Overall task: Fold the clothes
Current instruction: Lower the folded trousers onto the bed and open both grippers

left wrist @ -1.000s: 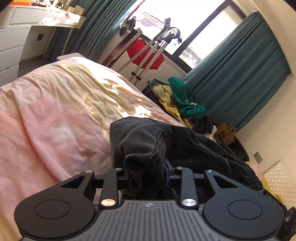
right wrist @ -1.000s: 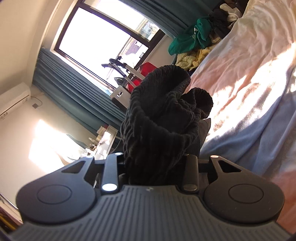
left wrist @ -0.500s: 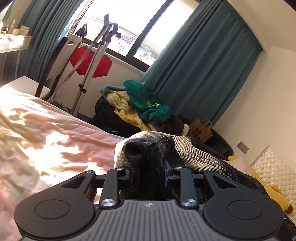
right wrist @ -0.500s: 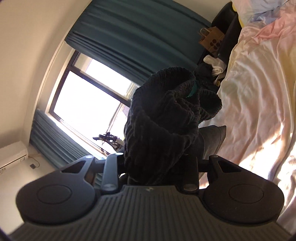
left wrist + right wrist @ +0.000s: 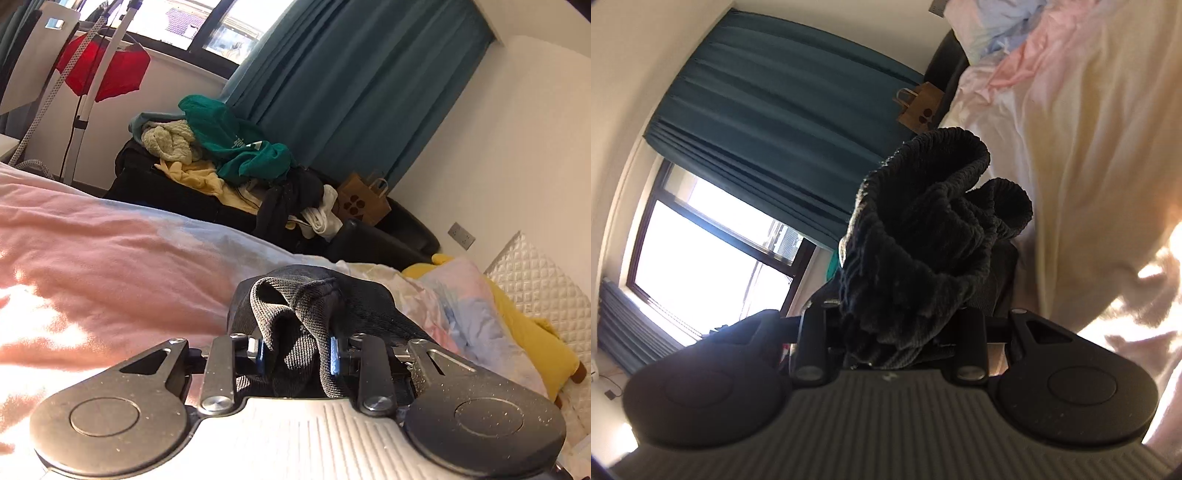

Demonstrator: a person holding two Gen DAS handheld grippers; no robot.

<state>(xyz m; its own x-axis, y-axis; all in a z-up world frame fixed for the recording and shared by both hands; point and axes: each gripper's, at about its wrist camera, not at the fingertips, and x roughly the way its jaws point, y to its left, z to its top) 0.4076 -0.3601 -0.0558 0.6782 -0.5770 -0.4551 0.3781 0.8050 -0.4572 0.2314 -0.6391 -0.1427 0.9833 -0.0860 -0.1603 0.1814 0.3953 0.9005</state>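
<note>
Left gripper (image 5: 295, 350): jaws opening slightly, a bunched fold of the dark denim garment (image 5: 317, 306) still wedged between the pads. The garment trails off toward 2 o'clock over the bedspread (image 5: 110, 266).

Right gripper (image 5: 897, 332): pinching the garment's ribbed black waistband (image 5: 923, 236), which bulges up at 12 o'clock.

Left view, 11 o'clock: clothes pile (image 5: 221, 155) beyond the bed, teal curtain (image 5: 351, 81) behind it. Paper bag (image 5: 364, 201) at 1 o'clock. Yellow pillow (image 5: 524, 325) at 3 o'clock.

White print on the green garment (image 5: 245, 147) looks illegible.
</note>
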